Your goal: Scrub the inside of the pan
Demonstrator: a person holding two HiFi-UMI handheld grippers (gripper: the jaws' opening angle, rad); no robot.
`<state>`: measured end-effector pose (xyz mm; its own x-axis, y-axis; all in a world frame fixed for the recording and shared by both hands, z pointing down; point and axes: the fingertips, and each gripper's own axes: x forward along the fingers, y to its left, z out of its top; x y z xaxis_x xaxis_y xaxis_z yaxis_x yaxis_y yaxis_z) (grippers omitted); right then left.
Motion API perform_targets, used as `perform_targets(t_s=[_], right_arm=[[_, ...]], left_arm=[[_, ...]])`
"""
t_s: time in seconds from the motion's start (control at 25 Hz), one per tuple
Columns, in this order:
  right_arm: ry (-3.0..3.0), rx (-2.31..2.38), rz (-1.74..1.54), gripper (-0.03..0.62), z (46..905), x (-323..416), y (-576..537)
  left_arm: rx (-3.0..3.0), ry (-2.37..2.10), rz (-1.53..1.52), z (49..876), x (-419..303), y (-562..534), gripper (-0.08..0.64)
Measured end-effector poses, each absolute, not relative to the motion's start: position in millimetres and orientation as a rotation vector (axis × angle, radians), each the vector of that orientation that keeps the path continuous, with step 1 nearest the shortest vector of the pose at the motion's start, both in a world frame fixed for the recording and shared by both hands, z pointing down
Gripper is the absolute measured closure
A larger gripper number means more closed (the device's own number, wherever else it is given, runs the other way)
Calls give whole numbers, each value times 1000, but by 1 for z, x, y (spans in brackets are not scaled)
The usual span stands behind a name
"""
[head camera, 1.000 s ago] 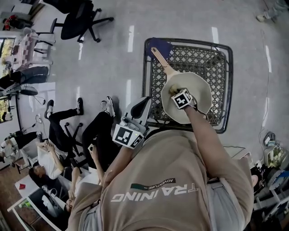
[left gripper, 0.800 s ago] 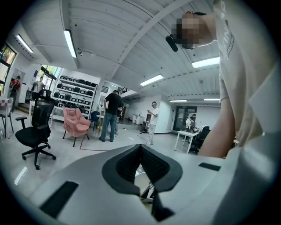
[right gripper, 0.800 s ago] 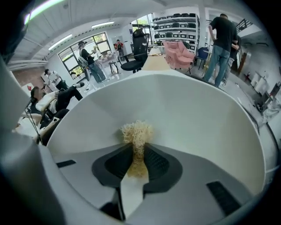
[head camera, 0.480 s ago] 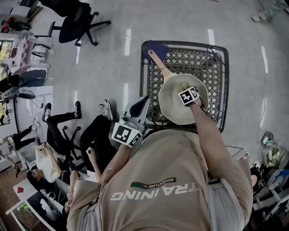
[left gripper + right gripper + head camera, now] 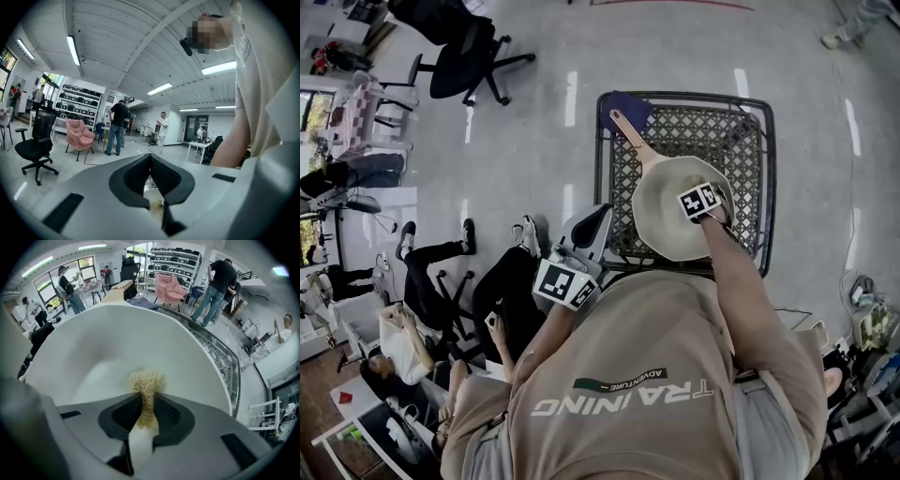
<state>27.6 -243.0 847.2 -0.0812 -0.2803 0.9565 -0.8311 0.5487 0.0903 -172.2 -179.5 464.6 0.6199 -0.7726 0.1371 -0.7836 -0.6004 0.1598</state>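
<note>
Motion since a second ago is all on the right: the left gripper (image 5: 591, 225) hangs at the lattice table's (image 5: 602, 169) 7 o'clock, tongs pressed together and empty. The right gripper (image 5: 147, 401) has slid from the cream pan's (image 5: 661, 211) middle toward its 3 o'clock side. Its tongs pinch a straw-coloured scrubber (image 5: 146, 380) inside the pan, which sits on the table.

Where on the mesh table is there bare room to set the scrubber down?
Free: the far right of the mesh table, bordered by the pan handle, the pan and the table's rim. A narrower strip runs along the left rim, below the blue cloth. Crowded: the near half, filled by the pan and the right tongs.
</note>
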Motion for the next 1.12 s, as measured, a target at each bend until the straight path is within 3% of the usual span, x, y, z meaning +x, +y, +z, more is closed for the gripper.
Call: perform_targets(t_s=[0.6, 1.12], right_arm=[[-1852, 790, 743, 502, 787, 6, -193], [-2000, 455, 679, 502, 824, -115, -144]], left_arm=[[2686, -1298, -44, 459, -167, -167, 543], [2553, -1478, 5, 475, -218, -135, 543]])
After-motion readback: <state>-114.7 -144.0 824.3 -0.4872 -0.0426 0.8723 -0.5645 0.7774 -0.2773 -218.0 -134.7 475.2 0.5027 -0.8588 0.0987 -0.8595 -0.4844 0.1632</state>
